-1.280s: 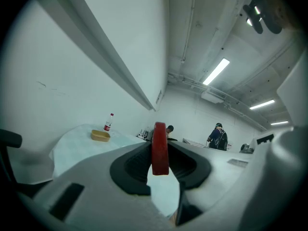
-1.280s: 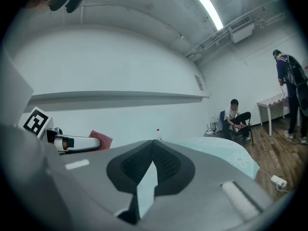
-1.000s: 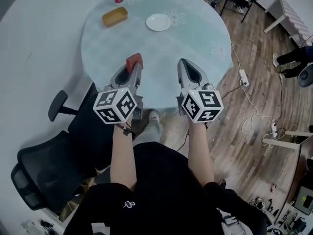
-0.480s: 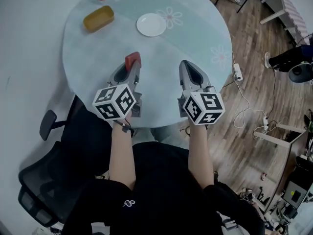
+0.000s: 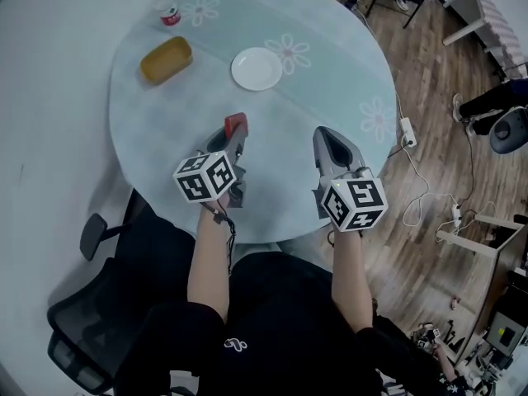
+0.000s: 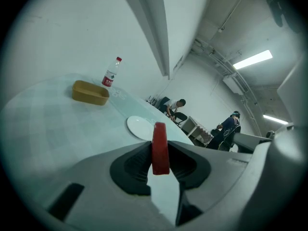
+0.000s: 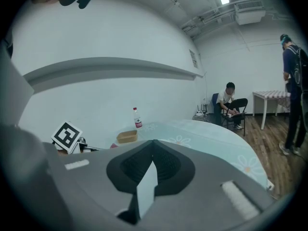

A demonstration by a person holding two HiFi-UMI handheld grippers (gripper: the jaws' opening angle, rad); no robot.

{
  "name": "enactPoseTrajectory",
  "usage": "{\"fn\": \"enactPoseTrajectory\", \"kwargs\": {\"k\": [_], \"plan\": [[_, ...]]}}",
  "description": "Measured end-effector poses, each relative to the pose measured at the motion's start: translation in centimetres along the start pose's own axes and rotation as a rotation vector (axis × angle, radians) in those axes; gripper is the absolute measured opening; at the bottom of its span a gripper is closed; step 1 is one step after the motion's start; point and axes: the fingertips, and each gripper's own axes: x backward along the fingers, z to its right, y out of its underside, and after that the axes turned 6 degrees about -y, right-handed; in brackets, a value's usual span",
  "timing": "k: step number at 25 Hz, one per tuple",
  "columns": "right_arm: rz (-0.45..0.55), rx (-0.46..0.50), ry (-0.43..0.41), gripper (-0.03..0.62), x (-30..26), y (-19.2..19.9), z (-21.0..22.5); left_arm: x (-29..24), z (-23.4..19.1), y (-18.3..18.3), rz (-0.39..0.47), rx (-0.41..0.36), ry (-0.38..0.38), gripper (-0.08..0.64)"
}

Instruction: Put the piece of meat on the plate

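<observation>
A flat red piece of meat (image 5: 235,124) stands on edge between the jaws of my left gripper (image 5: 233,132), which is shut on it above the near part of the round glass table (image 5: 330,81). In the left gripper view the meat (image 6: 160,148) is clamped upright, with the white plate (image 6: 141,127) just beyond it. The plate (image 5: 256,68) is empty and lies ahead, slightly right of the left gripper. My right gripper (image 5: 333,139) hovers beside it over the table's near right, shut and empty, its tips meeting in the right gripper view (image 7: 153,143).
A yellow box (image 5: 165,59) and a water bottle (image 5: 163,7) stand at the table's far left. A black office chair (image 5: 82,337) sits at the lower left. Cables and a power strip (image 5: 405,128) lie on the wooden floor at right. People sit and stand beyond the table (image 6: 175,106).
Both grippers have moved forward from the table's near edge to over its top, closer to the plate. The left one still holds the meat.
</observation>
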Motion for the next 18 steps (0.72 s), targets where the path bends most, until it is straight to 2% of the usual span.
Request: {"fn": "enactPoseTrajectory", "kwargs": {"k": [6,9,16,18], "plan": [[-0.031,-0.007,0.093,0.011,1.7,0.8,4.4,-9.4,-1.4,0.4,-0.108,0.026,0.082,0.092],[-0.058,-0.005,0.114,0.011,2.9,1.8,5.7,-14.2,-1.7,-1.2,-0.123,0.088,0.106,0.092],[-0.088,-0.013,0.173,0.011,3.8,2.3,8.3,-21.9,-3.8,-2.8,-0.171,0.215,0.040,0.092],[-0.091,-0.009,0.172,0.011,3.8,2.1,8.6,-23.1,-3.8,-3.2,-0.182,0.222,0.018,0.094]]}}
